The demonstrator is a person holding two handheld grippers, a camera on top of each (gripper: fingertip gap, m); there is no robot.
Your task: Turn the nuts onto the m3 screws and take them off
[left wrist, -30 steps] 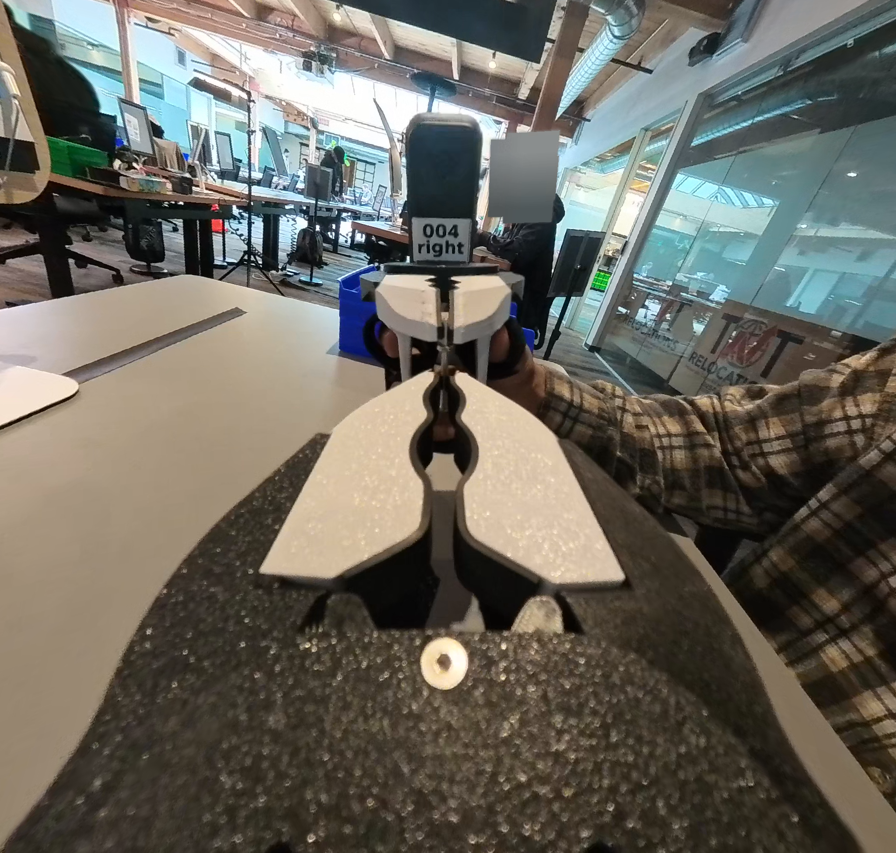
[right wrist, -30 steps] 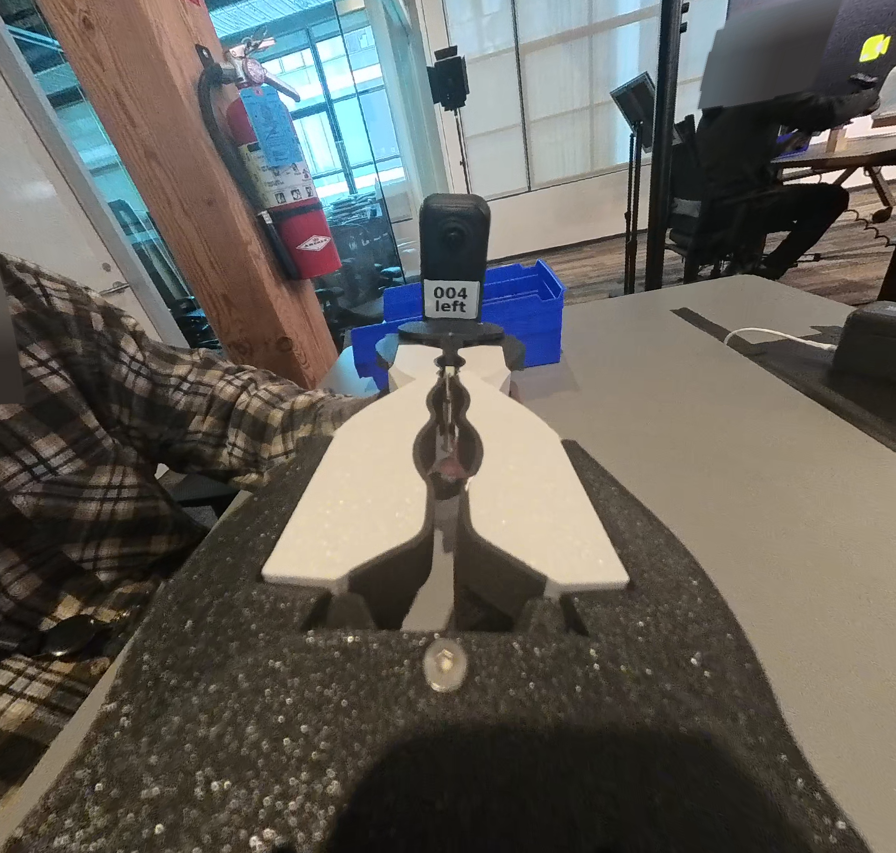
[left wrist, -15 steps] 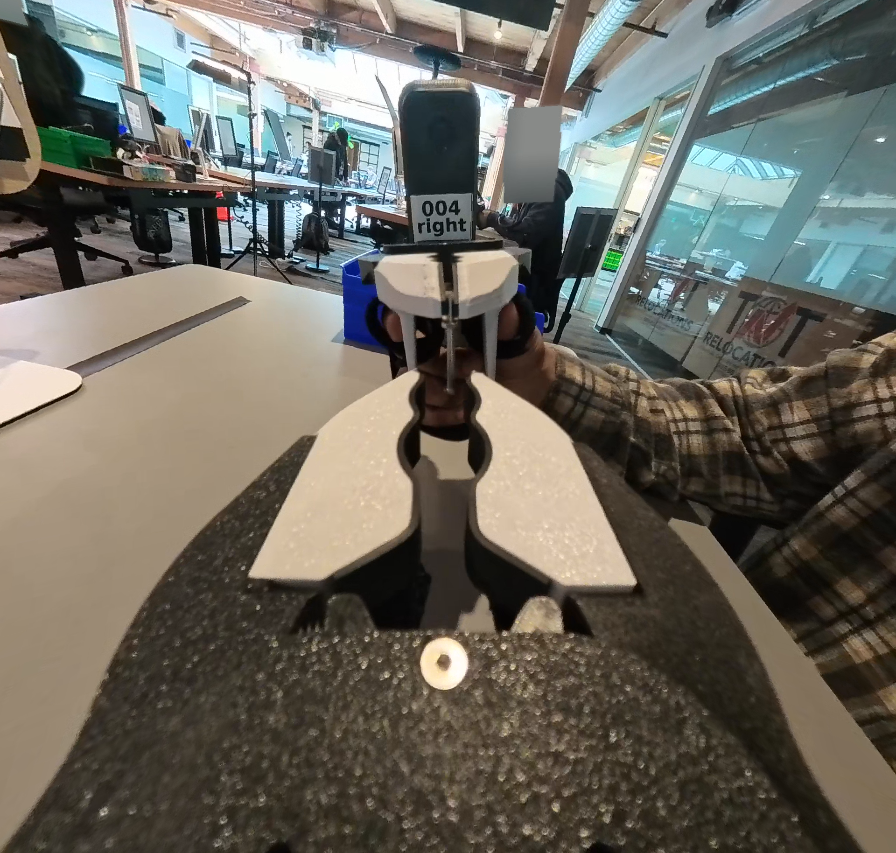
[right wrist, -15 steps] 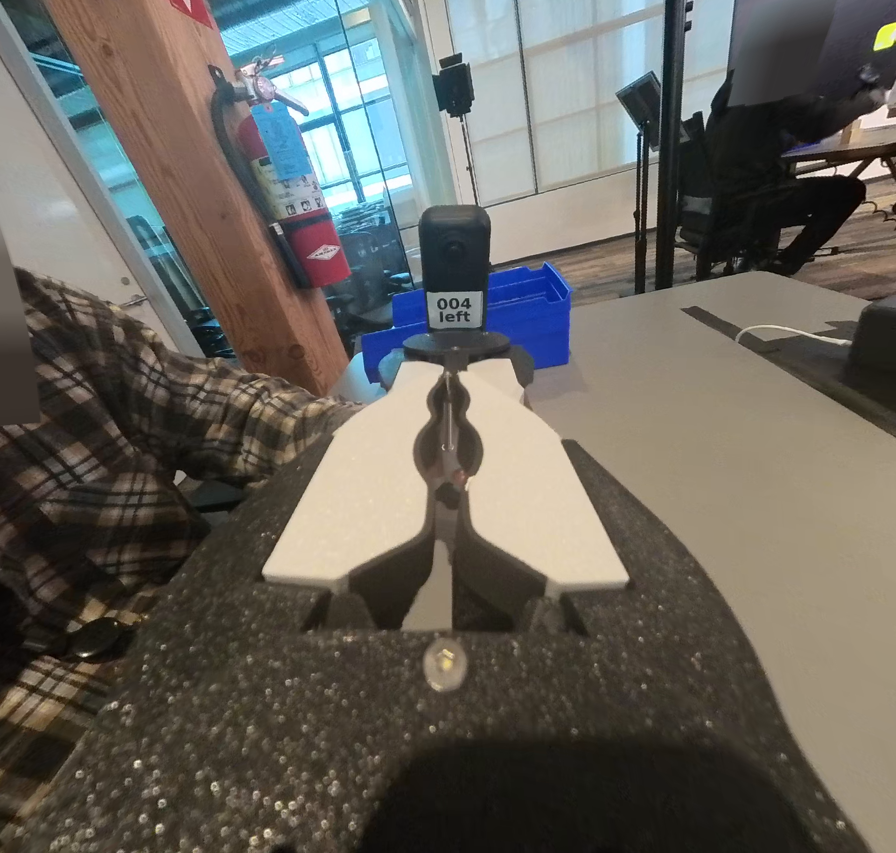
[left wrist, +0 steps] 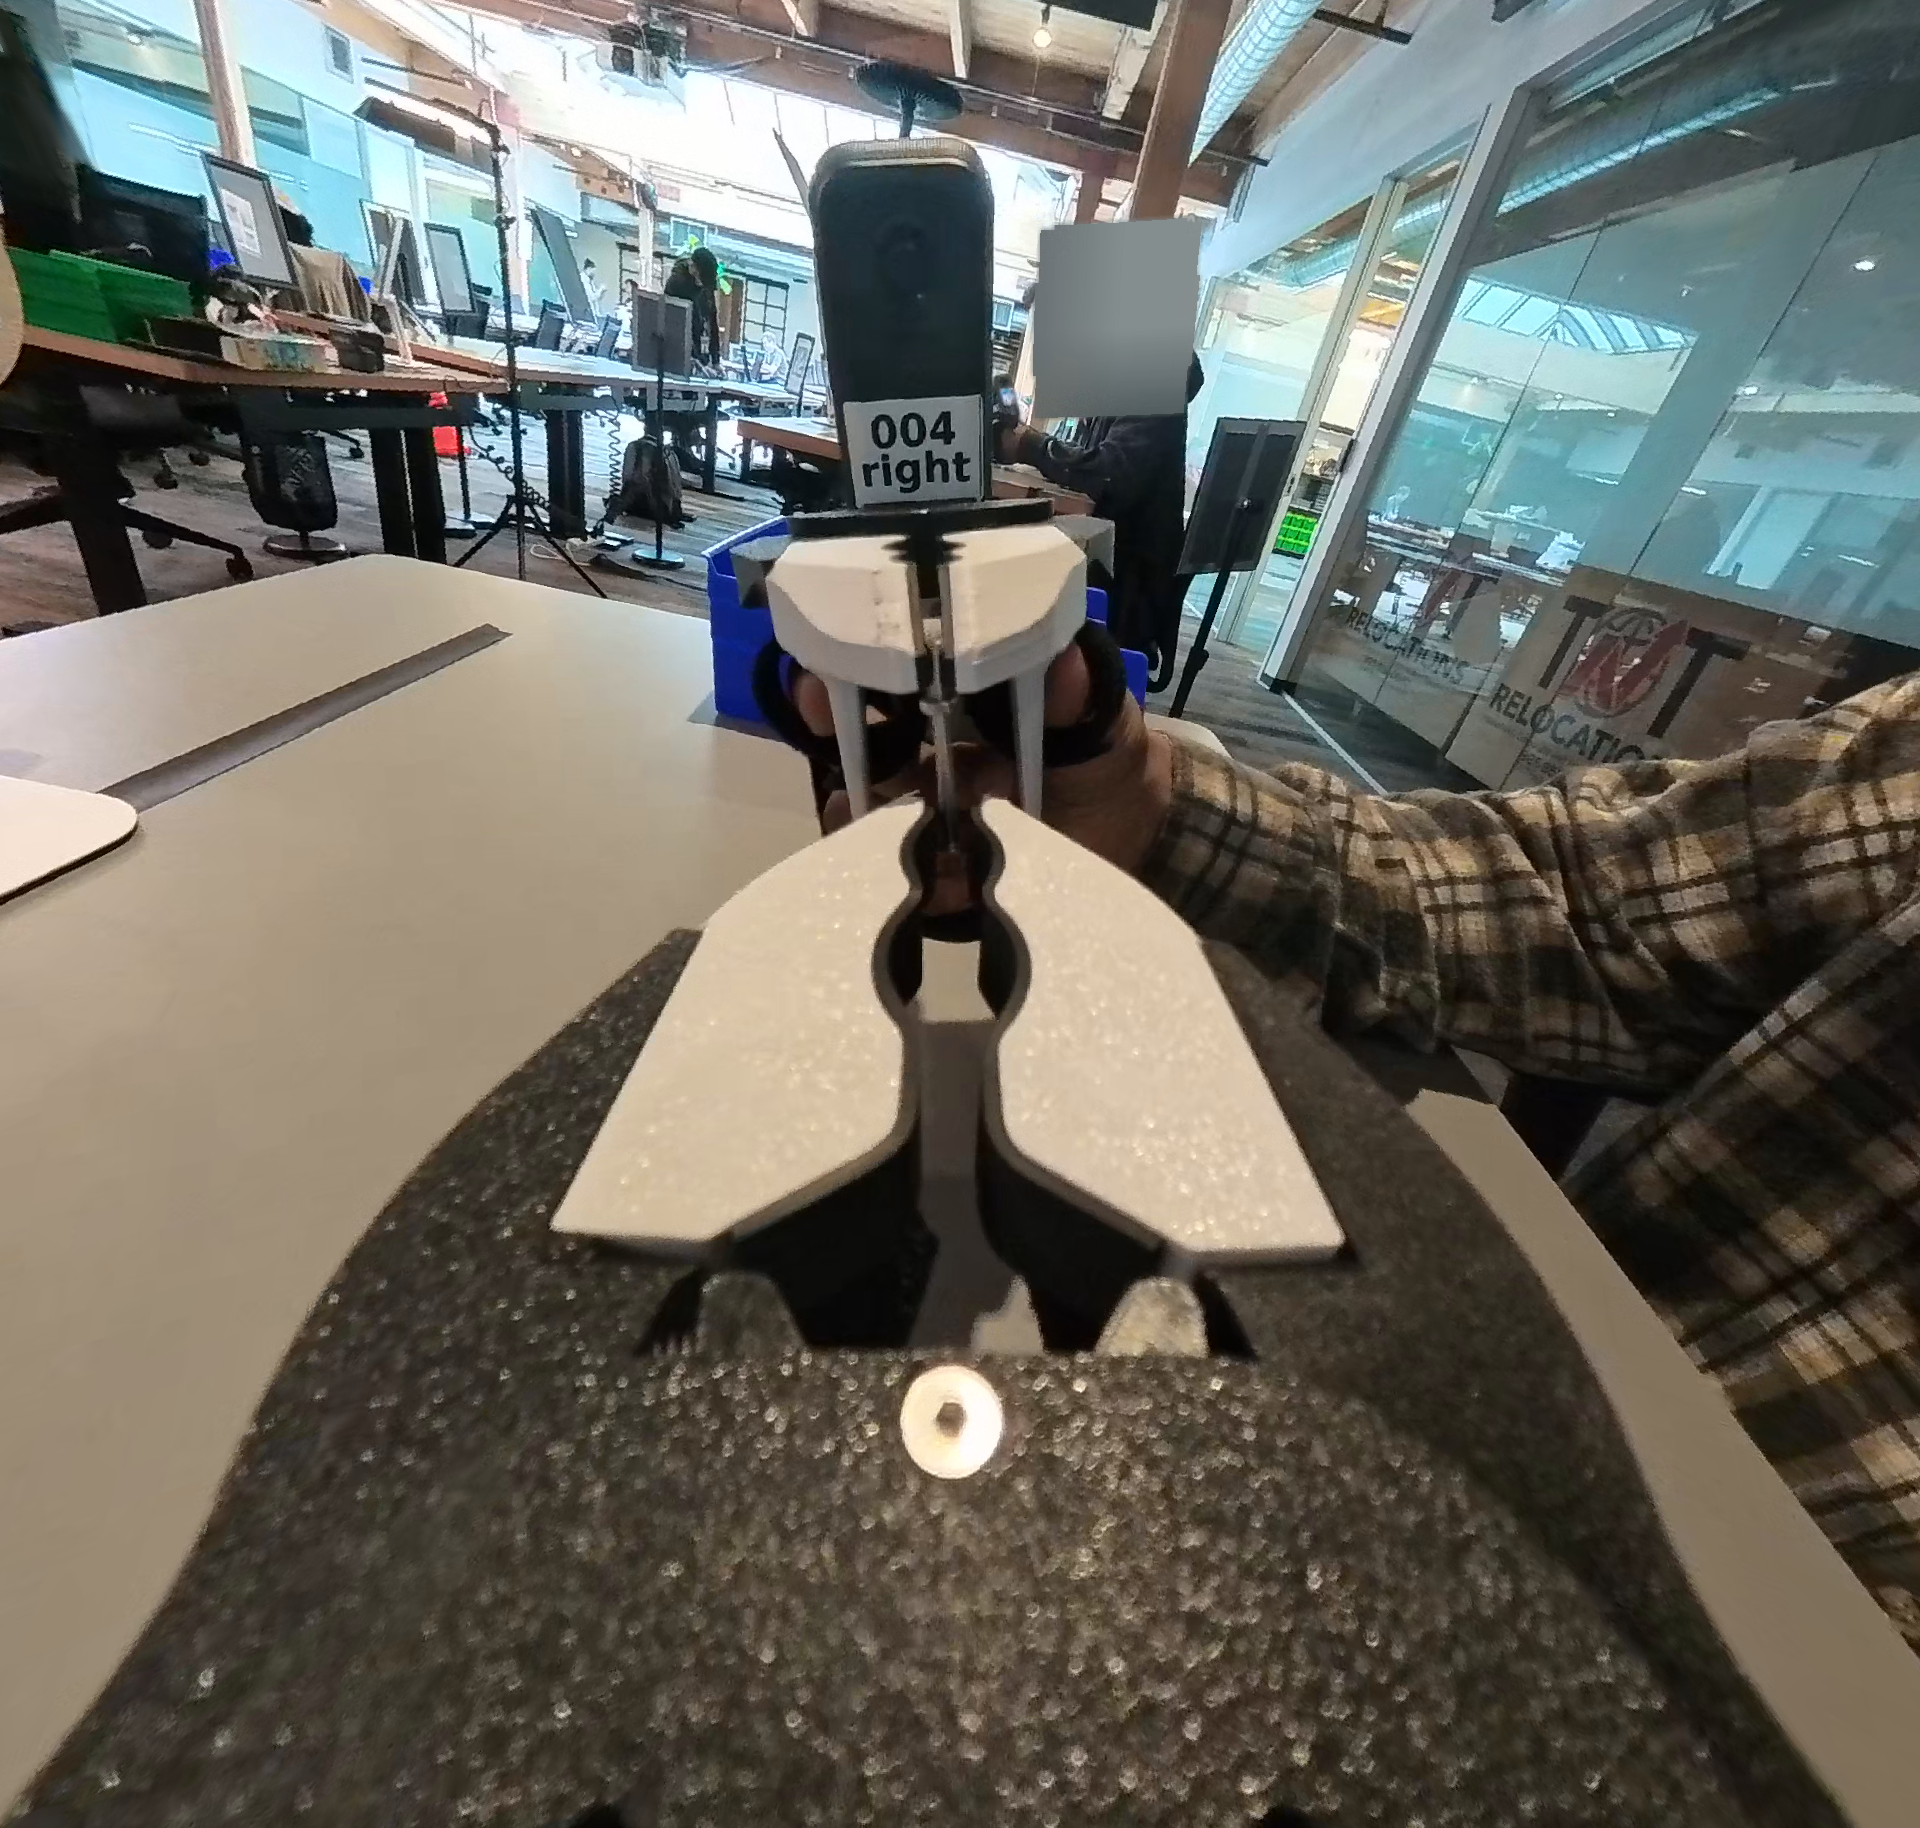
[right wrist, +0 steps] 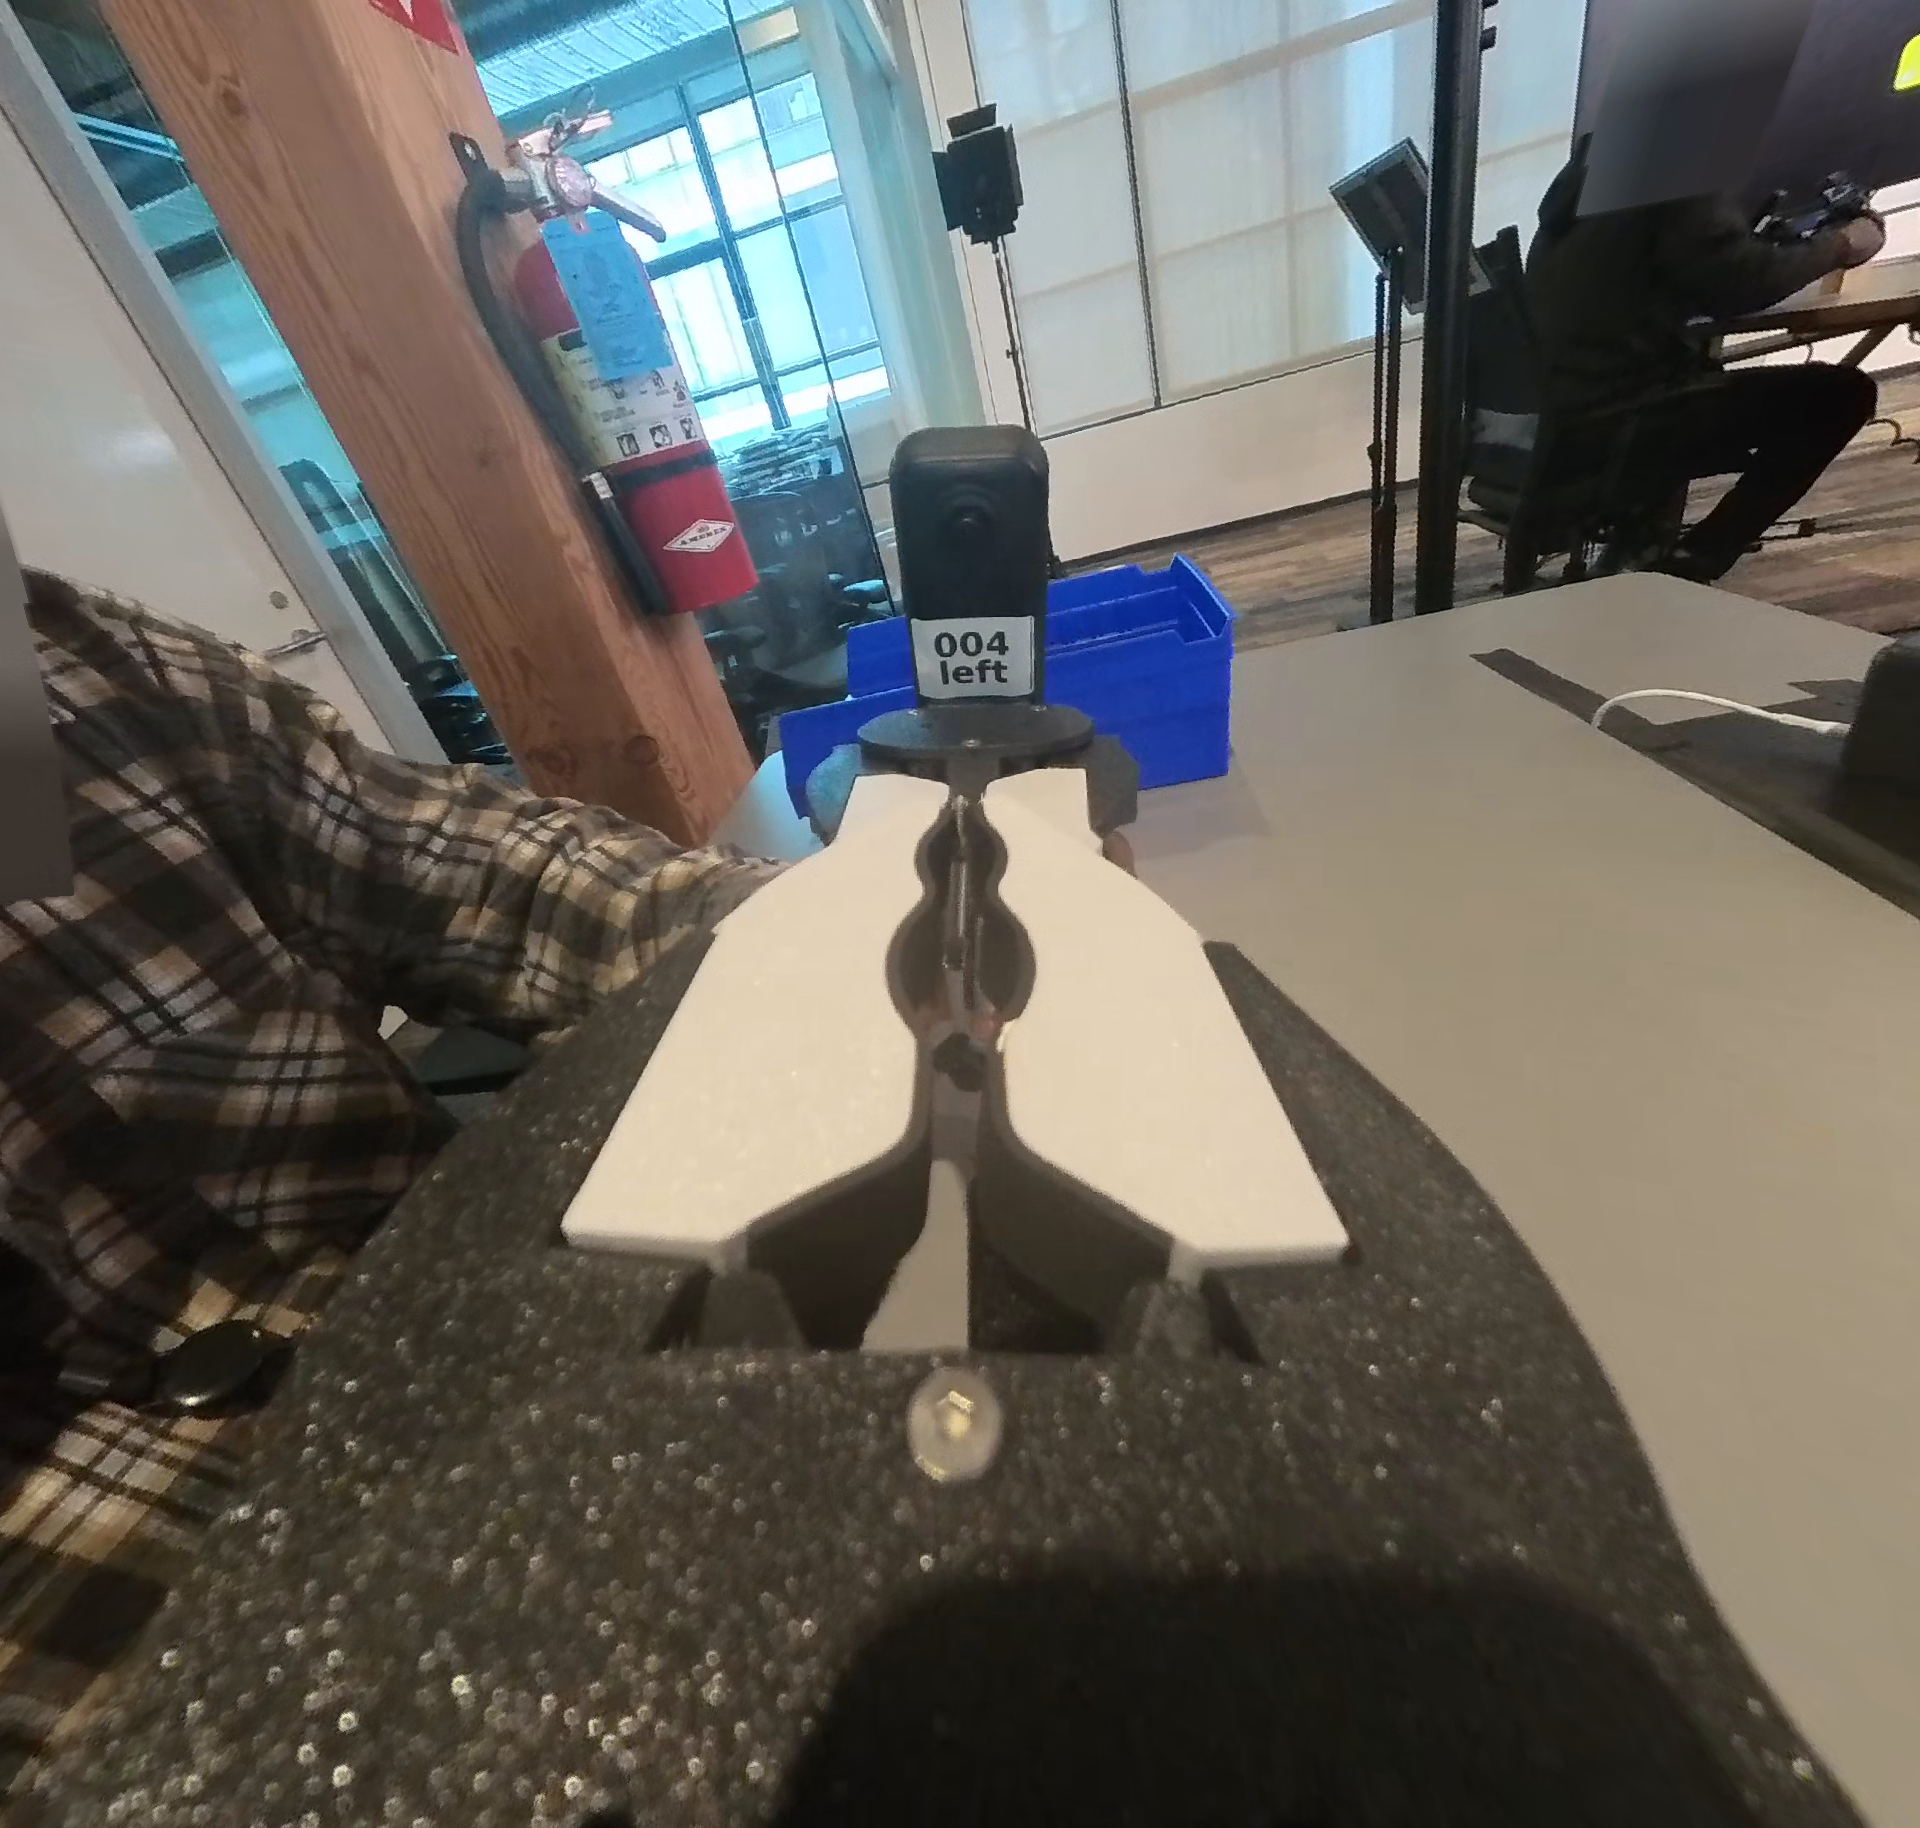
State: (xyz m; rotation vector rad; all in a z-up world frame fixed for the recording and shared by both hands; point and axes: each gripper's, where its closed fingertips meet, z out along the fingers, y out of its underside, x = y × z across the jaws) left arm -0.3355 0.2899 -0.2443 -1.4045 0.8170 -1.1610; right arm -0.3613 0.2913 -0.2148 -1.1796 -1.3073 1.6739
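Threading step in hand, with left gripper [left wrist: 948, 824] and right gripper [right wrist: 961, 848] each pinched narrow on the screw [right wrist: 964, 921]. Nut too small to make out, probably at one end. Next: twist, keeping both ends in line.

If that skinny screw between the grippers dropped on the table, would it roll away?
Probably: the screw is a thin round rod and the table looks smooth and flat. It looks tiny beside the right gripper pinching it, so likely very light and easy to lose. It looks metal, so probably stiff.
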